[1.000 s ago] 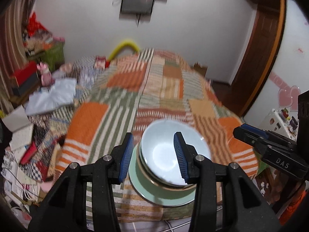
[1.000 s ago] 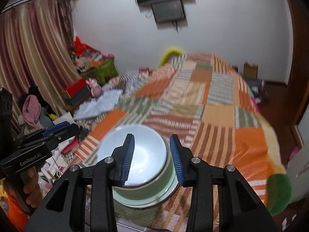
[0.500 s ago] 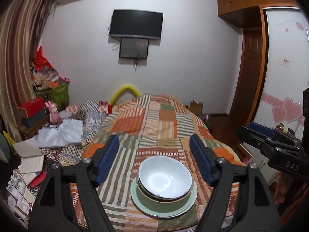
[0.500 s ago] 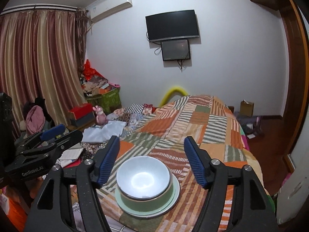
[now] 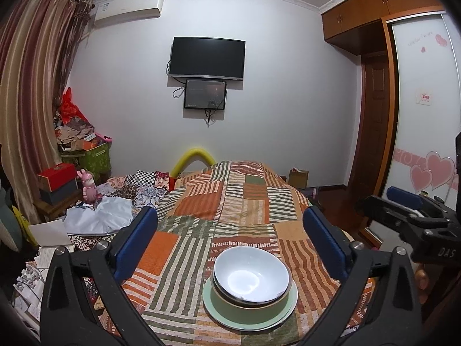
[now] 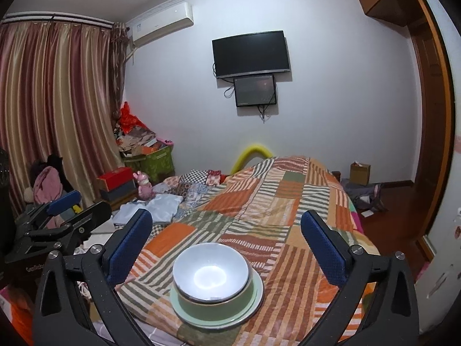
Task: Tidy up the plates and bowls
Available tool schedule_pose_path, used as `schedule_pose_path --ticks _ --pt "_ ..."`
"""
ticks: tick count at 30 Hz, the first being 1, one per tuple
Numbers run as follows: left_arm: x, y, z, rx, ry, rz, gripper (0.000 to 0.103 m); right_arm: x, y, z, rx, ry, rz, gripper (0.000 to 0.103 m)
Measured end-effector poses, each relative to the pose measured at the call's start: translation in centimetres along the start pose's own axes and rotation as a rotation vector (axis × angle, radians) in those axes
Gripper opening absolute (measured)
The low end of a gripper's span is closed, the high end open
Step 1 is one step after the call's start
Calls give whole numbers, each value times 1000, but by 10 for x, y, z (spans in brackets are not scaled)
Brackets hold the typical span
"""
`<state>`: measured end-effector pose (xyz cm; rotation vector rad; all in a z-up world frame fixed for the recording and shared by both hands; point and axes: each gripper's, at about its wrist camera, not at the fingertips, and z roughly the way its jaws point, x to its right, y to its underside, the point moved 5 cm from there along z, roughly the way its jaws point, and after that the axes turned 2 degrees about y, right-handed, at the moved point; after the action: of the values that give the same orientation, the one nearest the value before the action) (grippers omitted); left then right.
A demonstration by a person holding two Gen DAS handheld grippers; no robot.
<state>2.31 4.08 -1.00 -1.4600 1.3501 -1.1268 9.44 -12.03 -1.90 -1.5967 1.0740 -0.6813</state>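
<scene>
The left gripper (image 5: 230, 242) has its jaws spread wide, having just been opening, and nothing is held between them. Its blue pads (image 5: 135, 242) stand far apart, above and to both sides of the stack of dishes. The right gripper (image 6: 227, 242) is the same: its jaws have just been opening, they stand fully apart, and they grip nothing.

Below and between the jaws, at the near end of the bed, sits the stack. A white bowl (image 5: 251, 276) lies inside a green bowl (image 5: 227, 302) with a brownish rim, and both stand on a pale green plate (image 5: 291, 302). The stack is upright and no pad touches it. In the right wrist view the same white bowl (image 6: 210, 271) is seen a little left of the middle.

The bed is covered by a patchwork quilt (image 5: 245, 201) of orange, green and cream stripes. To the left of the bed lie a white cloth (image 5: 100, 216), a pink rabbit toy (image 5: 88, 186) and a red box (image 5: 56, 173). On the far wall hang a dark television (image 5: 207, 57) and a smaller screen (image 5: 204, 94) below it. A striped curtain (image 6: 57, 109) covers the left side.
</scene>
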Motion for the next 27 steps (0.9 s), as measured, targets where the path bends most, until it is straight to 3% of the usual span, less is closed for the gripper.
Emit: schedule_pose_path --ticks 27 --pt "3 5 -3 7 14 -4 103 -2 -2 -6 12 15 -15 103"
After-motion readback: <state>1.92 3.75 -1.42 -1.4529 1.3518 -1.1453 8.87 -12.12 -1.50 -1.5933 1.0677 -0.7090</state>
